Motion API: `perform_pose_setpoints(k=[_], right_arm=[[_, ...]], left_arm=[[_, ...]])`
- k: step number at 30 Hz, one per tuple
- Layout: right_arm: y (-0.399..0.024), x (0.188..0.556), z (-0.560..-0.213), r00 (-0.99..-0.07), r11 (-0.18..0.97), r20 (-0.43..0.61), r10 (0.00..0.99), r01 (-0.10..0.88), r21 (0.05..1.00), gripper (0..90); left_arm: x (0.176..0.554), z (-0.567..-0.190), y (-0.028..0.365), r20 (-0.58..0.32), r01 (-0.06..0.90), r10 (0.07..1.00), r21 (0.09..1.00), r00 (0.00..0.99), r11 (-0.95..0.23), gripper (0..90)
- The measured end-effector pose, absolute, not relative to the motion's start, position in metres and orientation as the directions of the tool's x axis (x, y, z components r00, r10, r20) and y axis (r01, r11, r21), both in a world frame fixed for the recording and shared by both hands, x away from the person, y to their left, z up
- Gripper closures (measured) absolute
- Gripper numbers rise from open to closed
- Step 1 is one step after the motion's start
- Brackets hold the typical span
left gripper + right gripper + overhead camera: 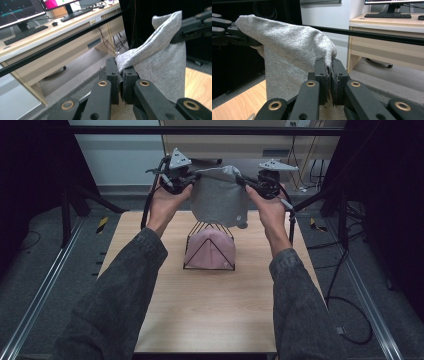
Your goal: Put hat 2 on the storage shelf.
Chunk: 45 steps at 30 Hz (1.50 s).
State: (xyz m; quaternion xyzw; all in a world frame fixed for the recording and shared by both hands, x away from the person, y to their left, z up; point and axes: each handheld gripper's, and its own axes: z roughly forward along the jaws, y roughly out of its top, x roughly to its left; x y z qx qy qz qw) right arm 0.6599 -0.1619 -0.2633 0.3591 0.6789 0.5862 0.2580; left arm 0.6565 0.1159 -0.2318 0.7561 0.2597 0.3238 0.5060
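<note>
You have the left gripper (186,181) and right gripper (248,183) each pinching a grey cloth (218,197) corner, spreading it above the wire rack (209,231) at 6 o'clock for draping.

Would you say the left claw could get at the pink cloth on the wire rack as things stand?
Probably not yet: the left claw is shut on the grey cloth, which hangs right above the pink cloth on the wire rack. The right claw grips its other corner.

No readable text, labels, brands or numbers — monitor screens too blurred
</note>
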Motion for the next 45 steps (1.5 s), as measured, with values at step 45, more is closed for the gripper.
perform_pose_setpoints(k=[45], right_arm=[[-0.135,0.638,-0.326,-0.644,0.205,0.028,0.765,0.284,0.937,85.1]], left_arm=[[0.629,-0.298,0.136,0.199,0.202,0.704,0.874,0.682,-0.442,86.7]])
